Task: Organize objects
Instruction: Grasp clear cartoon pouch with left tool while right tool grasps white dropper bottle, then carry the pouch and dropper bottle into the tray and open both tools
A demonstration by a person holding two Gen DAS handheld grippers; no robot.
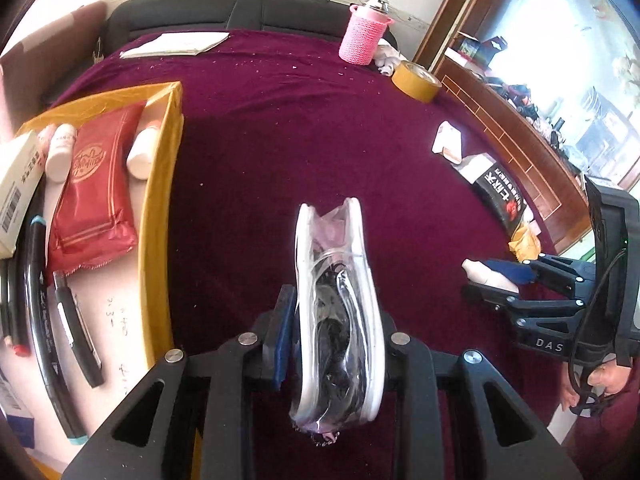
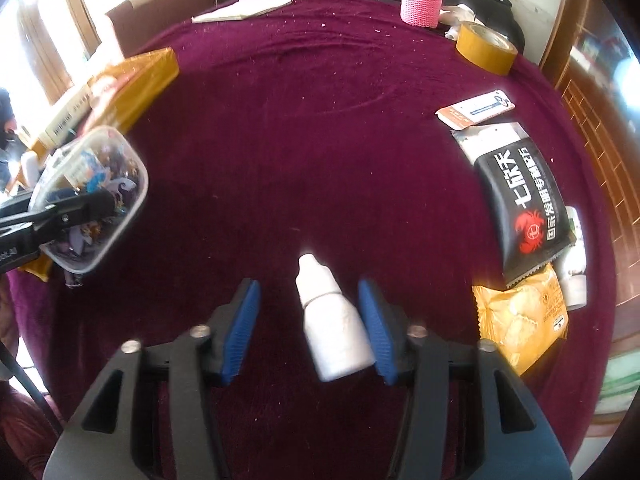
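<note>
Maroon tablecloth (image 2: 320,120) — bright window (image 1: 560,60)

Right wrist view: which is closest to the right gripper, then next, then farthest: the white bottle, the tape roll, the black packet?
From the right gripper:
1. White bottle, between its fingers.
2. Black packet, right side.
3. Tape roll, far right corner.

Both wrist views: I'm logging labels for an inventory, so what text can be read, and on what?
"DAS": right gripper body.
"七欣天": black packet, beside a red crab logo.
Too small or blurred: smaller packet print, white carton, red pouch, black marker, yellow snack bag.
</note>
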